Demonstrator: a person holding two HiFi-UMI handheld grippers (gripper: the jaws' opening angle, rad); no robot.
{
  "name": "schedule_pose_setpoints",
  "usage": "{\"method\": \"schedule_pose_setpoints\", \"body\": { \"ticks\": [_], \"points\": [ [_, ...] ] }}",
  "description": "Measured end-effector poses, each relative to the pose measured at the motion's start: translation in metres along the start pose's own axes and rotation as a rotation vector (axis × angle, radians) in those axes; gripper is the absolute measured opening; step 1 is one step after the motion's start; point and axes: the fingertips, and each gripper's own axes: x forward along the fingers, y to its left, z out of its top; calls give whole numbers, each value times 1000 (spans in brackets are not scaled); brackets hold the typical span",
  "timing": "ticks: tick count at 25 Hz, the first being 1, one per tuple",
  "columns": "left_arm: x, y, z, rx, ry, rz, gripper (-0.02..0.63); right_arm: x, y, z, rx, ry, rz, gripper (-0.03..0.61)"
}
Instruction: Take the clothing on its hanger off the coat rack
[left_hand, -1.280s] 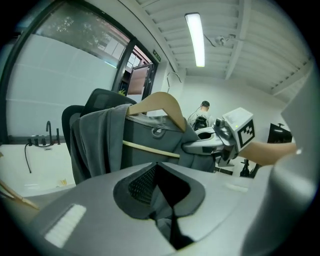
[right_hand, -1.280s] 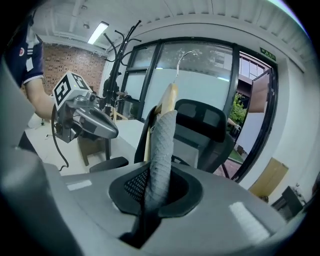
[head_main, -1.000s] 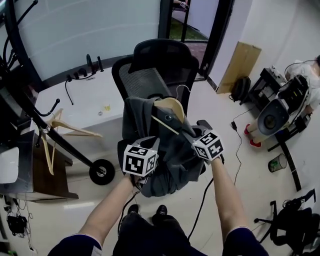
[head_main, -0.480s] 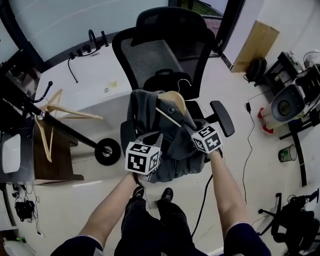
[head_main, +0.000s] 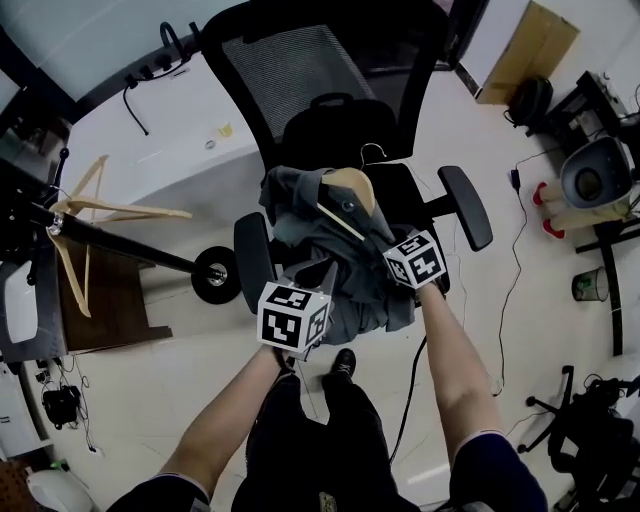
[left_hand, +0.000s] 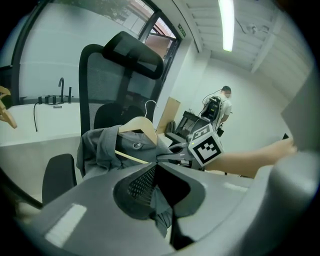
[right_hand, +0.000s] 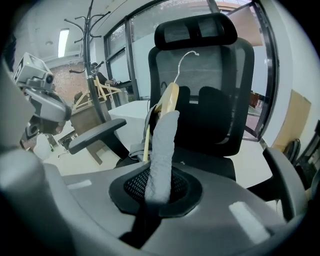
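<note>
Both the left gripper (left_hand: 157, 169) and right gripper (right_hand: 160, 186) pinch the soft, limp grey garment (head_main: 355, 285), centre frame; its stiff wooden hanger (head_main: 350, 190) looks the firmer hold.

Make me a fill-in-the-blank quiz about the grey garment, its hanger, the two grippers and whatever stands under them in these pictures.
1. The grey garment hangs on a ____ hanger.
2. The left gripper and the right gripper both have their jaws shut on the ____.
3. Under the garment stands a black, mesh-backed office ____.

Missing words: wooden; garment; chair.
</note>
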Motion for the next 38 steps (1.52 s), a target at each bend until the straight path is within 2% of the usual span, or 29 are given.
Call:
{"method": "schedule_pose_setpoints", "body": {
  "ticks": [4, 9, 14, 18, 21, 25, 29, 34, 38],
  "points": [
    [4, 3, -10, -6, 25, 4, 12, 20, 2, -21, -8, 62, -9, 23],
    [8, 9, -10, -11, 32, 10, 12, 34, 0, -36, 41, 86, -32, 33],
    [10, 8, -9, -11, 34, 10, 12, 31, -7, -33, 43, 67, -76, 205],
    [9, 4, -5, -9, 30, 13, 12, 11, -10, -30, 37, 37, -107, 248],
    [6, 0, 2, -11, 16, 22, 12, -12, -10, -16, 25, -6, -118, 256],
    [-2, -8, 22, -3, -29, 43, 12, -51, -3, 22, -10, -124, -119, 240],
    [-23, -11, 50, 13, -95, 72, 12, -93, 13, 77, -44, -281, -114, 169],
    [-61, -22, 102, 71, -205, 75, 12, -152, 40, 144, -67, -447, -130, 41],
    [-89, -35, 134, 120, -258, 59, 12, -198, 65, 181, -75, -534, -133, 9]
  ]
}}
